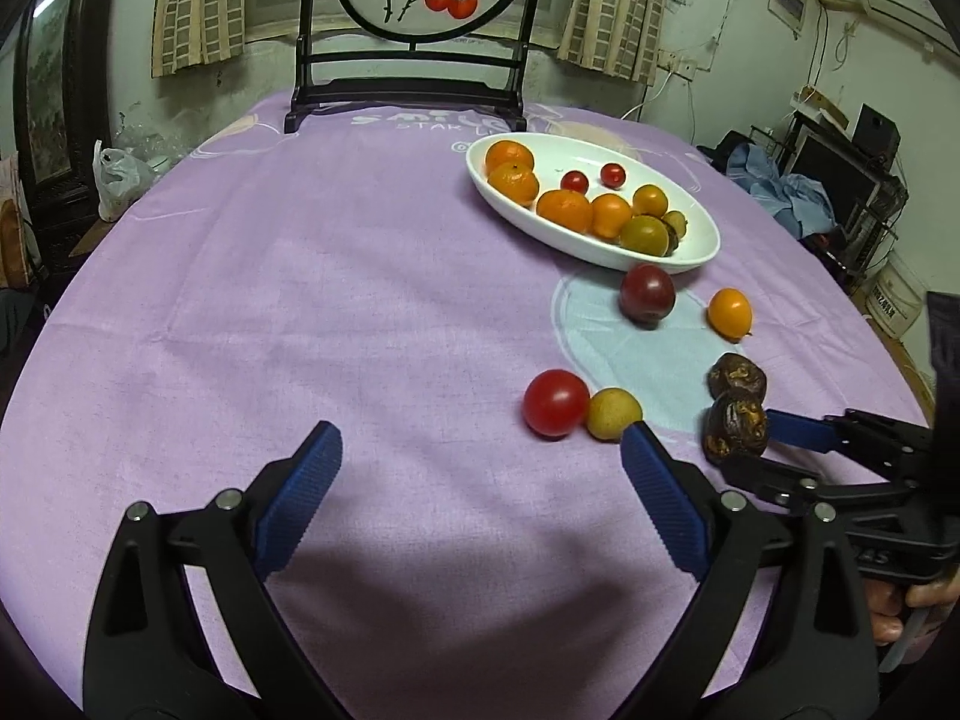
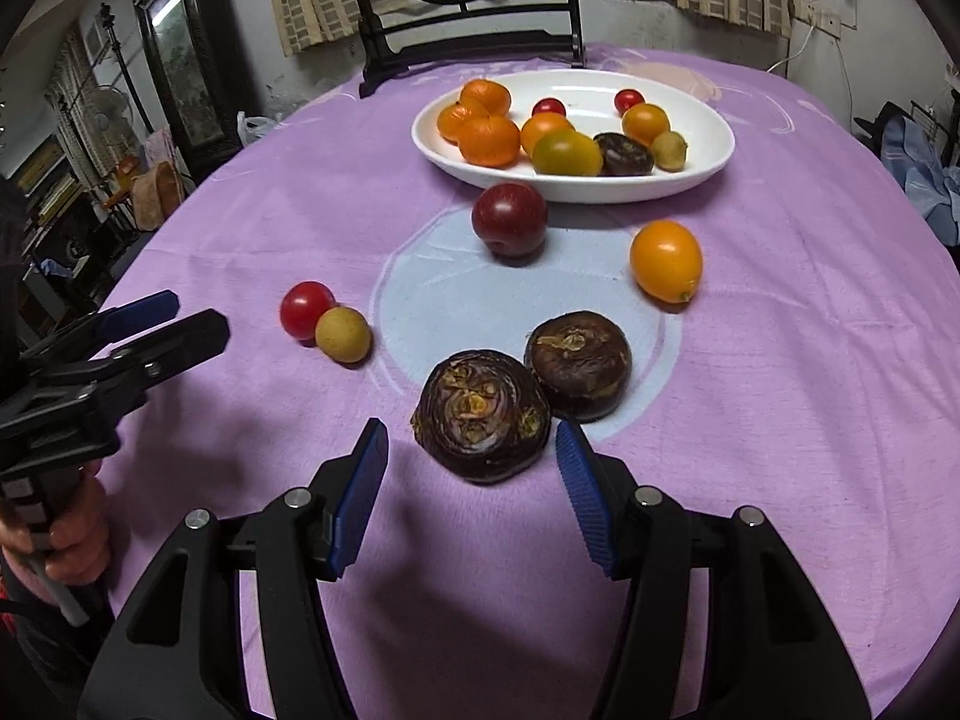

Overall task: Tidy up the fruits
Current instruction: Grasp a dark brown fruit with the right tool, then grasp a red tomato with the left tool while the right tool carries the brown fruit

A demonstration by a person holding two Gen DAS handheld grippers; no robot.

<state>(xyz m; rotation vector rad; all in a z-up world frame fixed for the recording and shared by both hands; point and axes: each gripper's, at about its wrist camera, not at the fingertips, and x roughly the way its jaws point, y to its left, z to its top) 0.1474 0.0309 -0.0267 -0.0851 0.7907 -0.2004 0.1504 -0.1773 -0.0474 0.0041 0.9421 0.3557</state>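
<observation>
Left gripper [image 1: 480,441]: jaws spread wide apart, nothing between them, hovering over bare purple tablecloth [image 1: 300,300]; seen from the right wrist view it sits at the far left edge, held in a hand [image 2: 72,534]. Just ahead of its right finger lie a red cherry tomato [image 1: 555,402] and a small yellow fruit [image 1: 613,414], touching each other. Further right, on the pale blue circle printed on the cloth, a dark red plum [image 2: 509,219] rests just in front of the white oval dish [image 2: 576,189]. The dish holds several oranges, two small red tomatoes, a green-orange fruit, a dark fruit and a small yellowish one. To the right of the plum and apart from it lies an orange kumquat [image 2: 666,261]. Nearer the camera, two dark brown water chestnuts sit side by side, touching: the near chestnut [image 2: 480,414] and the far chestnut [image 2: 578,365]. Right gripper [image 2: 471,444]: fingers apart, flanking the near chestnut, its blue pads [image 2: 579,483] close beside the chestnut but not visibly pressed against it.
</observation>
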